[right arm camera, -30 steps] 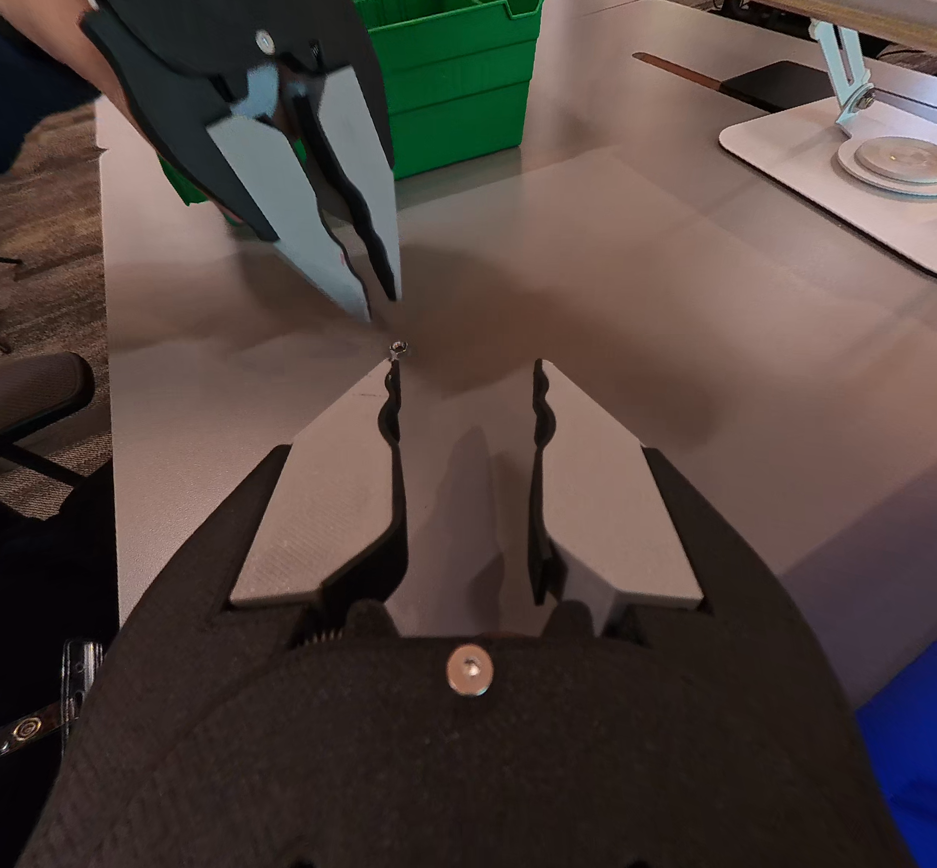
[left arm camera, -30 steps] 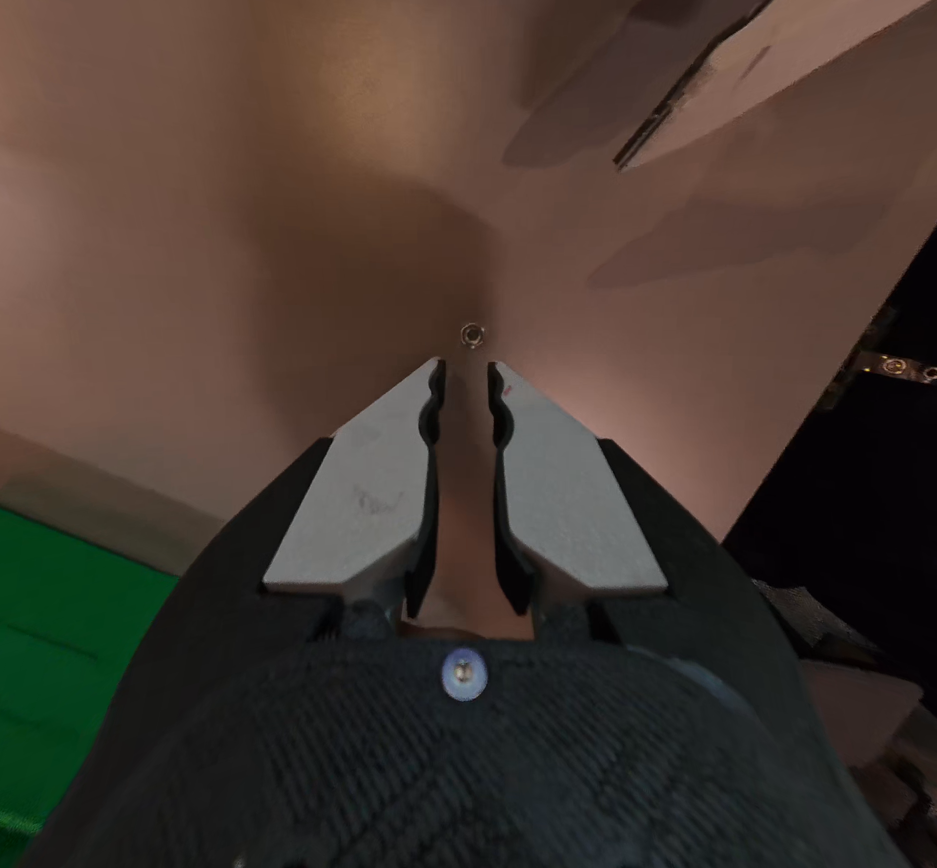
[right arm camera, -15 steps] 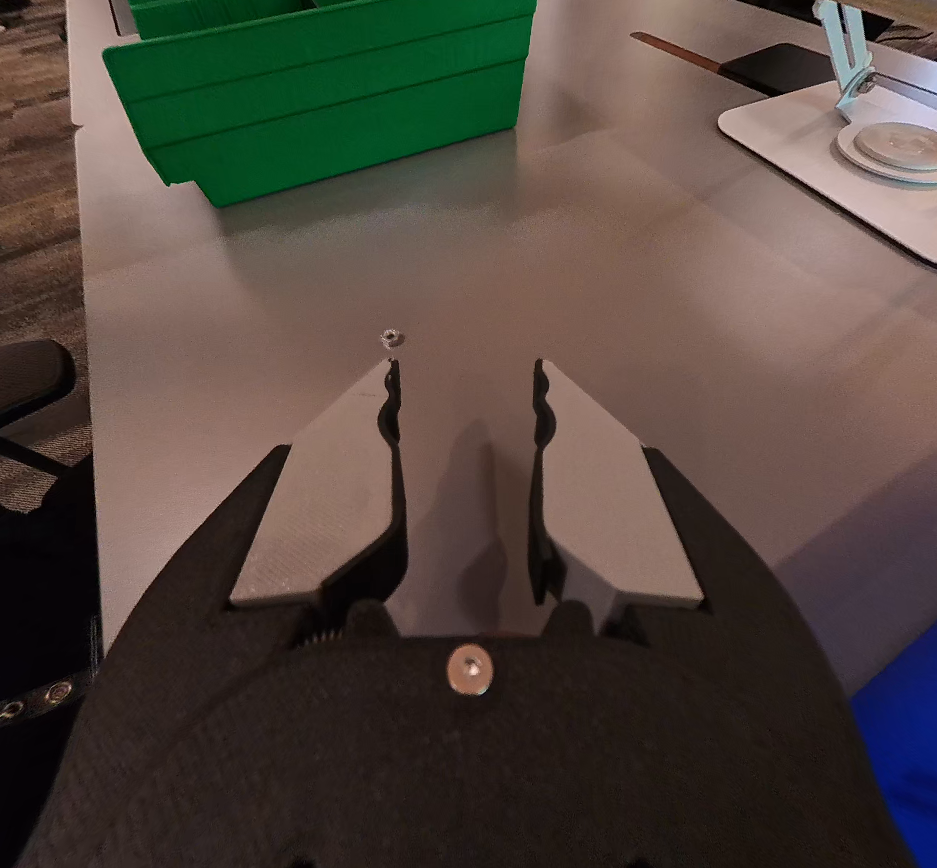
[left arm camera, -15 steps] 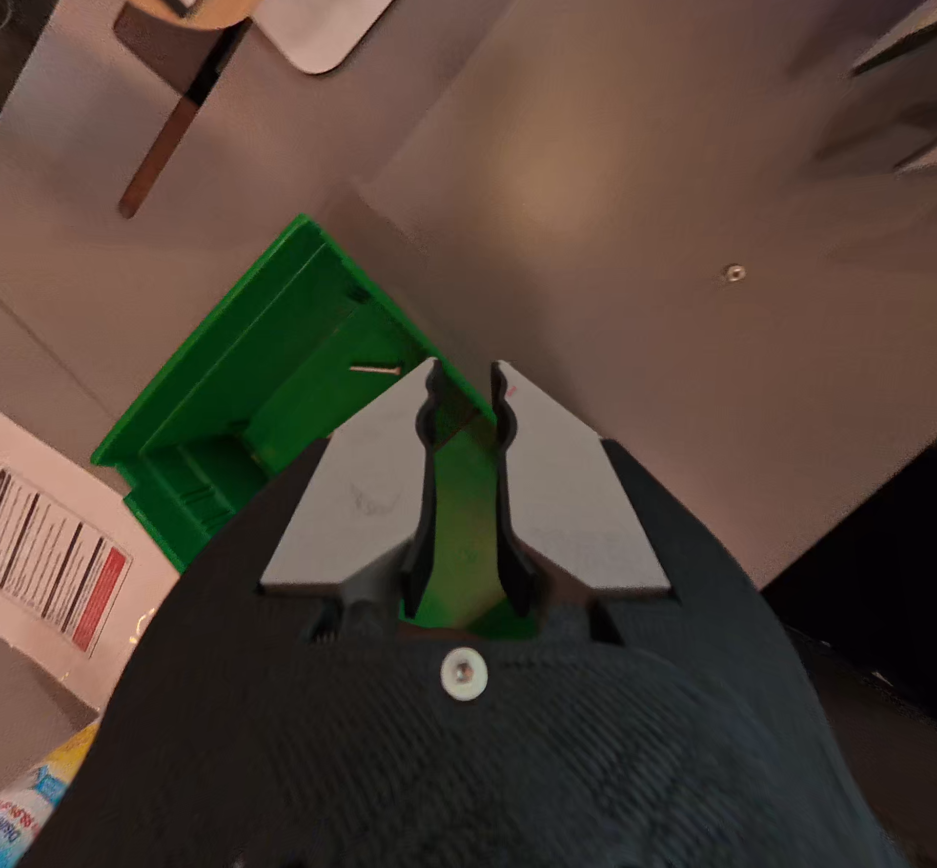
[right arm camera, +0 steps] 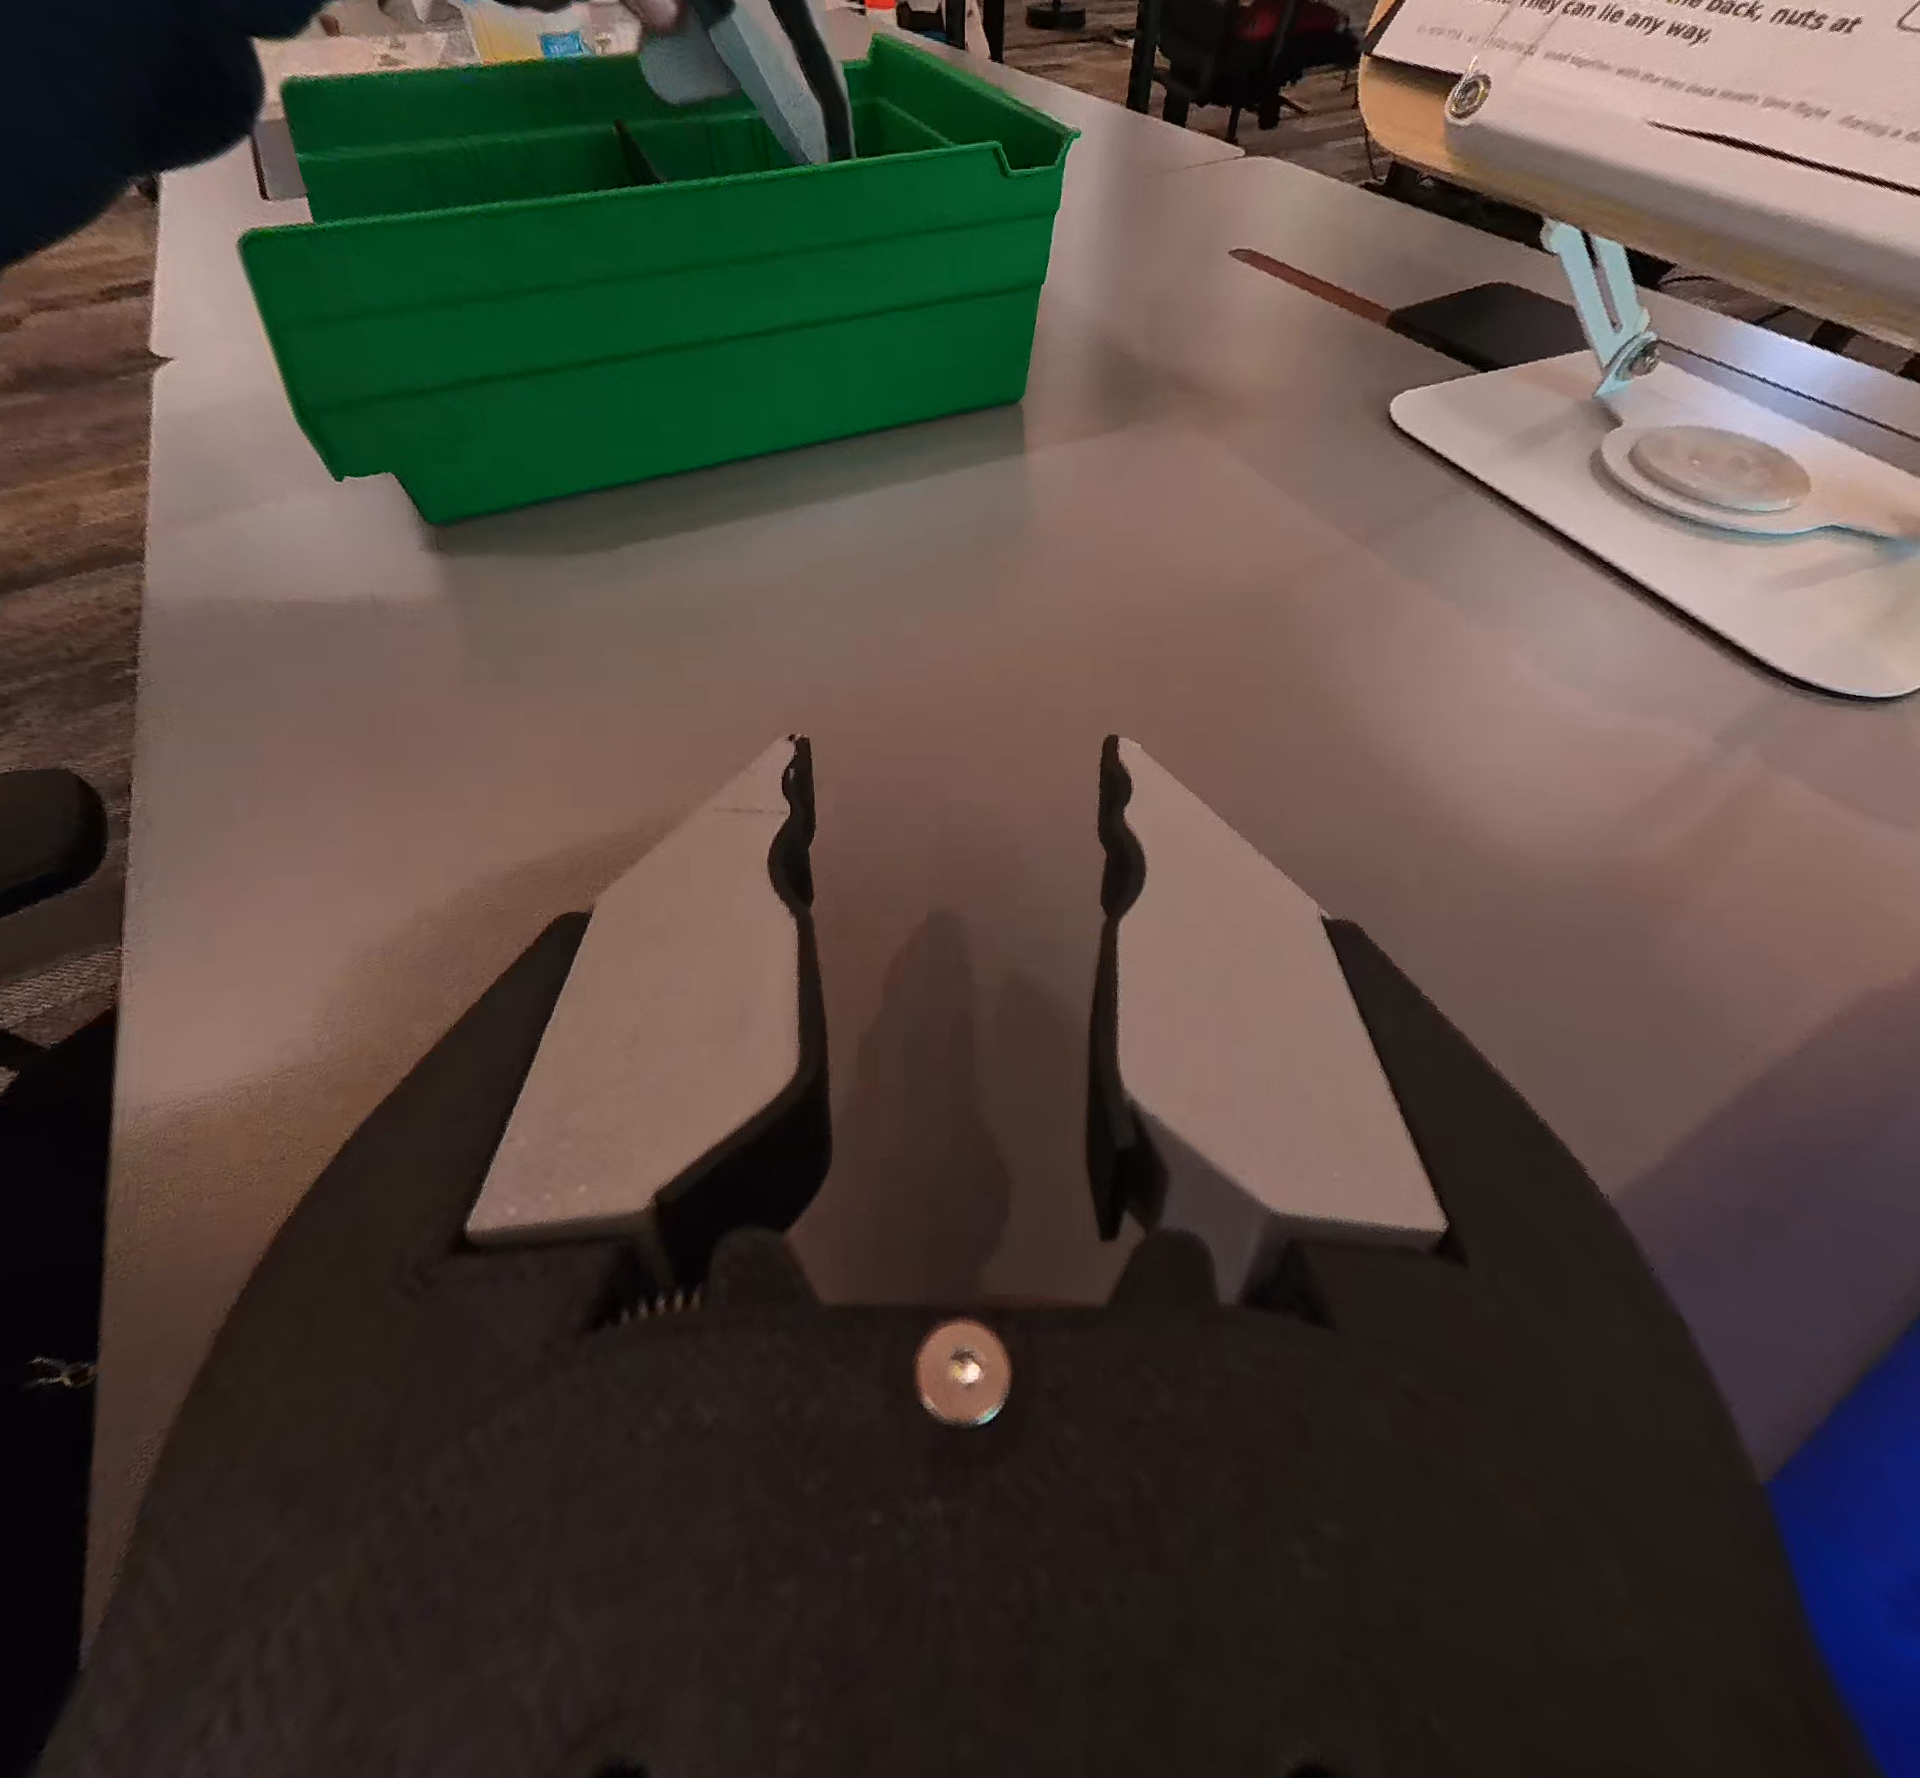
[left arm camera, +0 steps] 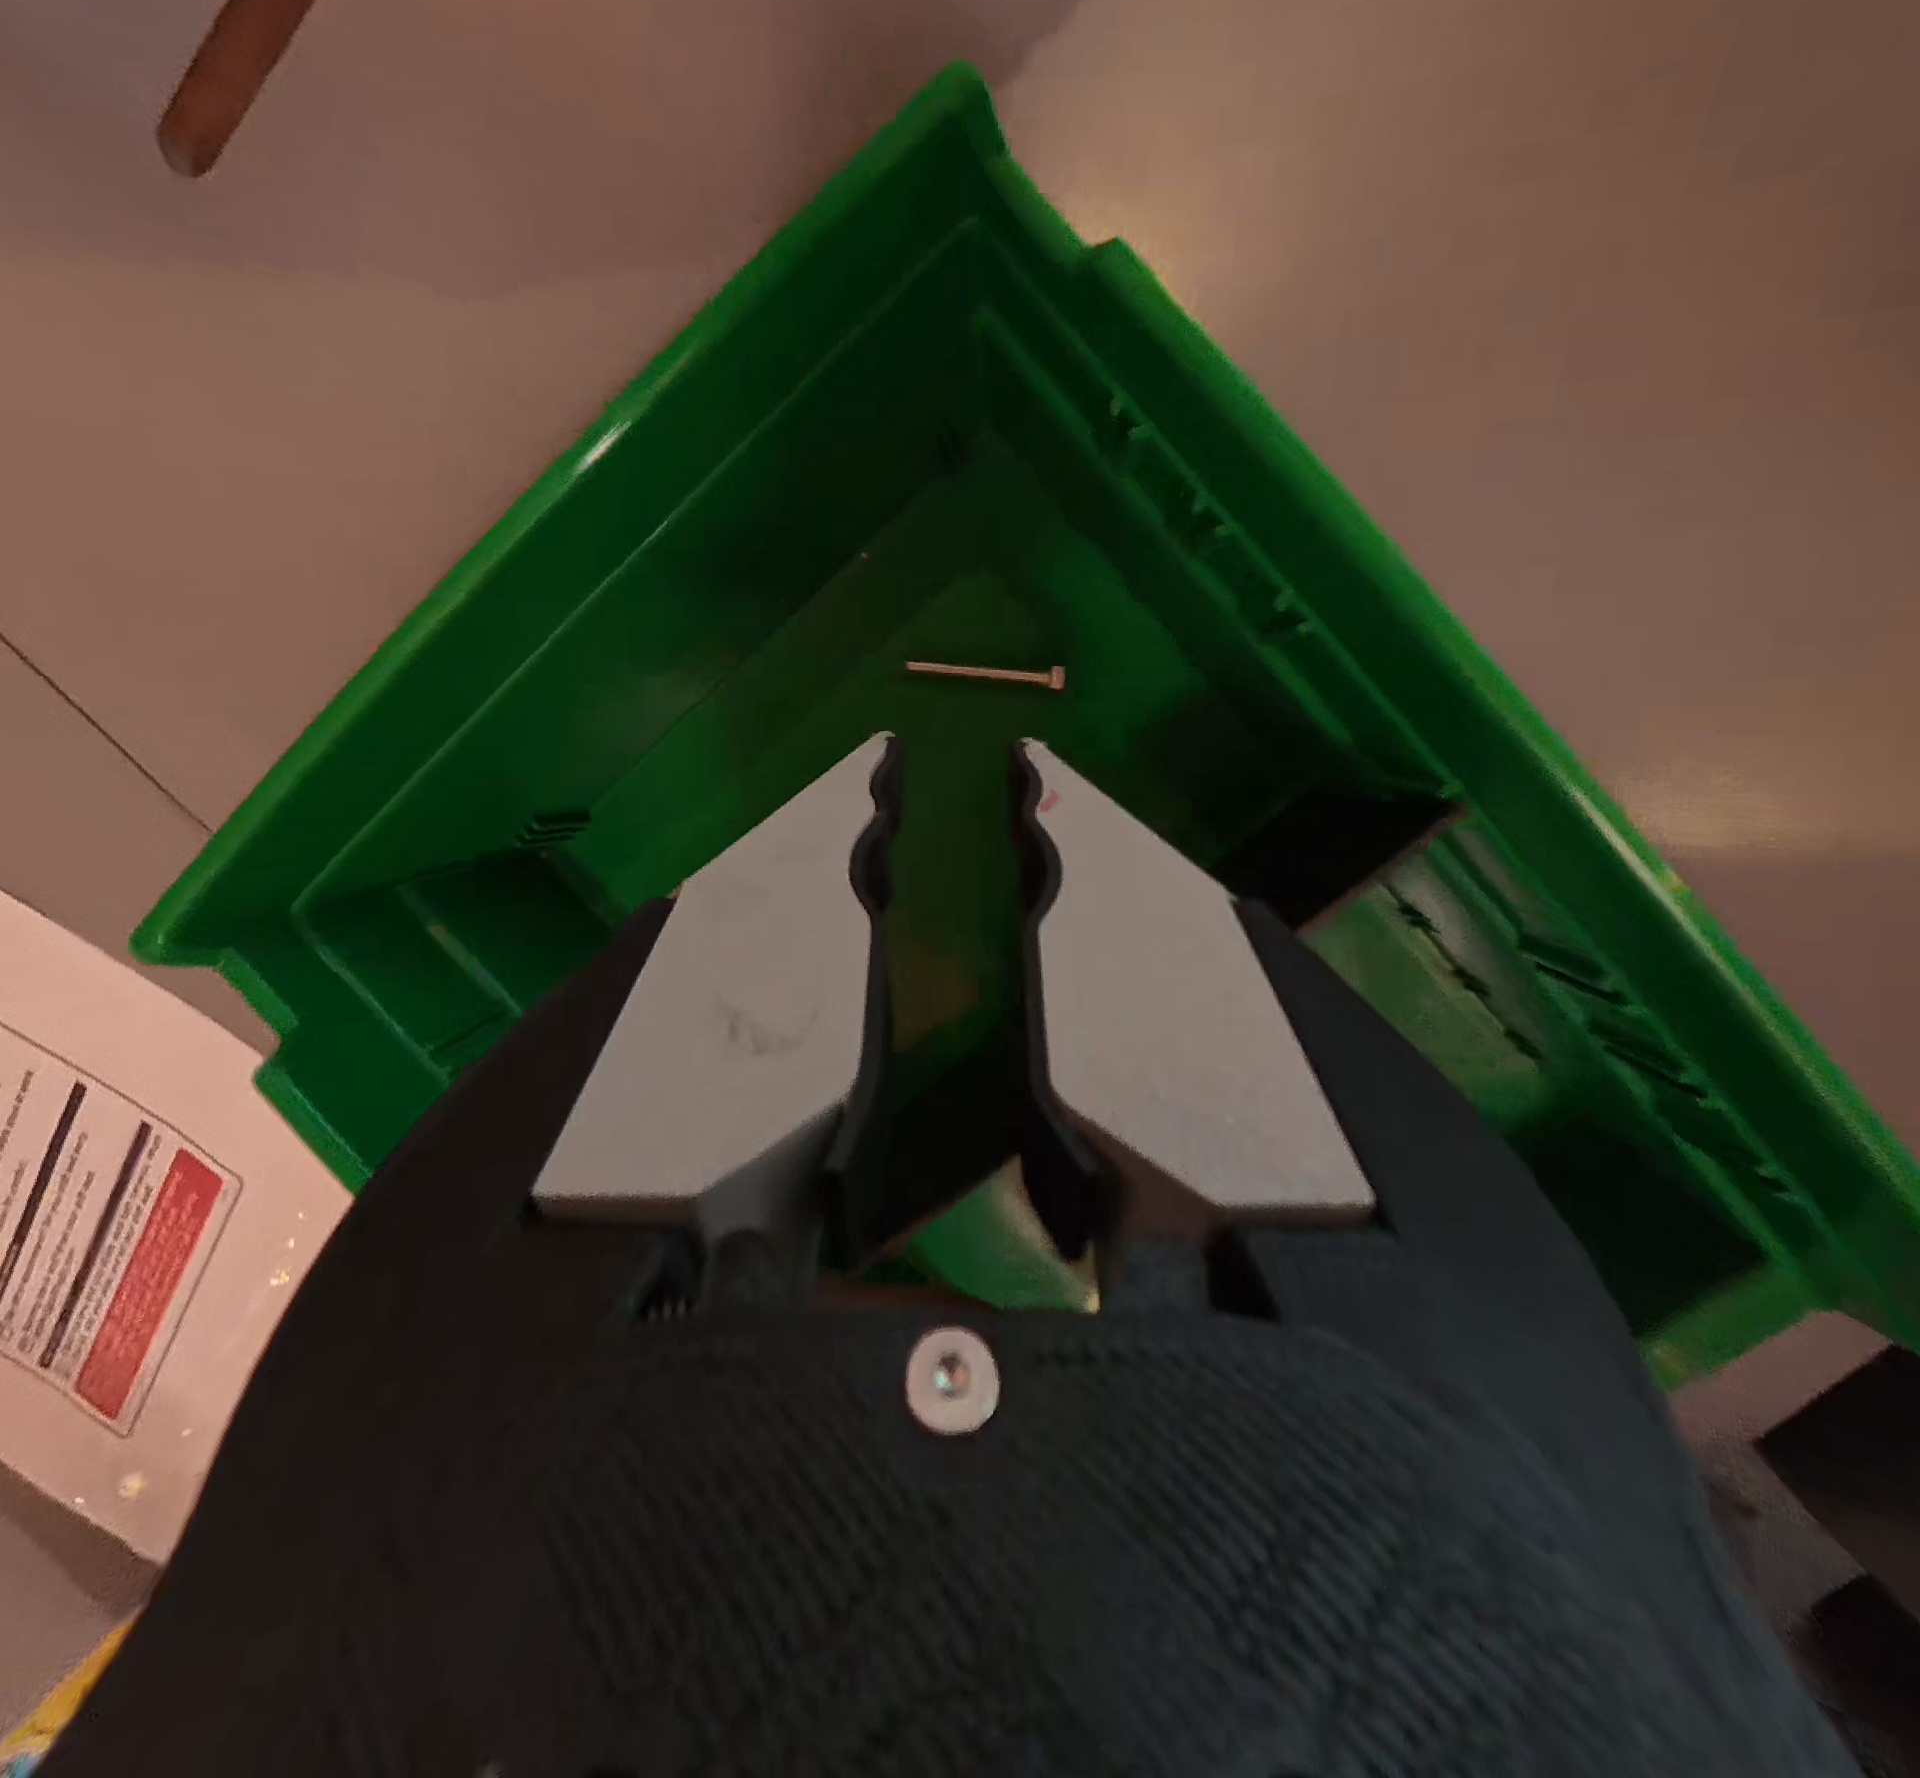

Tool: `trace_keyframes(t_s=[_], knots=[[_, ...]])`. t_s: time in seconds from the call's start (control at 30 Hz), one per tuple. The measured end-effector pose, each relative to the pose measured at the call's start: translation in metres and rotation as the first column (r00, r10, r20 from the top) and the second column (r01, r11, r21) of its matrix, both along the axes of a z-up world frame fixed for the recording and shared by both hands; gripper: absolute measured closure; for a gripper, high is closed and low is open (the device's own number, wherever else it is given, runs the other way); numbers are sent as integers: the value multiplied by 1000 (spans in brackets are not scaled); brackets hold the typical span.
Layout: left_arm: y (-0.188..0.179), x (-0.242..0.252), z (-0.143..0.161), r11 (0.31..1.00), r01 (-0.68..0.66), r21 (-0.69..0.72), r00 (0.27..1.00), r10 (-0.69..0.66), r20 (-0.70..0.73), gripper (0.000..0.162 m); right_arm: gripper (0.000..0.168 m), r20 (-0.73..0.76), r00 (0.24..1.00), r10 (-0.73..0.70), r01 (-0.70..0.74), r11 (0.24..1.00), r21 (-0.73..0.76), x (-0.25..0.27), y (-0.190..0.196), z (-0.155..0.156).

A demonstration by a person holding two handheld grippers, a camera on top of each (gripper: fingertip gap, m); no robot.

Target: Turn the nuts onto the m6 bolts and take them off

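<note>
In the left wrist view a slim metal bolt [left arm camera: 985, 676] lies flat on the floor of one compartment of the green bin [left arm camera: 582, 679]. My left gripper [left arm camera: 956, 746] hangs just above it, jaws a narrow gap apart and empty. The right wrist view shows the left gripper [right arm camera: 826, 149] dipping into the back right compartment of the bin [right arm camera: 644, 326], held by a hand. My right gripper [right arm camera: 953, 746] is open and empty, low over the grey table [right arm camera: 1039, 606] in front of the bin. No nut shows in either view.
A white stand [right arm camera: 1662, 523] holding an instruction sheet is at the right of the table, with a dark flat object [right arm camera: 1475, 326] and a brown strip [right arm camera: 1309, 279] behind it. A white labelled sheet [left arm camera: 104, 1209] lies beside the bin. The table edge runs along the left.
My left gripper has swung away from the nut on the table to over the green bin and come down near the bolt. The nut is no longer in the right wrist view.
</note>
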State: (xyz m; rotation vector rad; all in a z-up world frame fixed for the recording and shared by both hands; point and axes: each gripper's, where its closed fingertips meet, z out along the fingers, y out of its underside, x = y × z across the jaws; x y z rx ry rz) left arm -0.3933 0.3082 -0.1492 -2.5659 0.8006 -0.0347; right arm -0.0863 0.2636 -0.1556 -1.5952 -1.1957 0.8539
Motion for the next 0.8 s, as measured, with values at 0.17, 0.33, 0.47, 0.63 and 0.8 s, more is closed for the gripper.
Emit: trace_keyframes(t_s=[0.17, 0.33, 0.47, 0.63, 0.8], knots=[[14, -6, -35, 988, 30, -150, 998, -38, -54, 144, 115, 65, 998, 0, 2, 1000, -27, -5, 2, -17], [21, -15, -53, 976, -9, -218, 993, -17, -115, 143, 116, 88, 996, 3, -3, 1000, 2, -7, -1, -19], [23, -7, -50, 983, 88, -159, 991, -102, -81, 151, 117, 95, 995, 15, -17, 1000, 22, -7, -6, -18], [5, -5, -48, 910, 384, -156, 894, -409, -182, 146, 117, 78, 996, 40, -42, 999, 20, -8, -13, -13], [1, 11, -48, 771, 621, -142, 738, -636, -225, 156, 117, 61, 997, 48, -48, 999, 4, -7, -15, -12]])
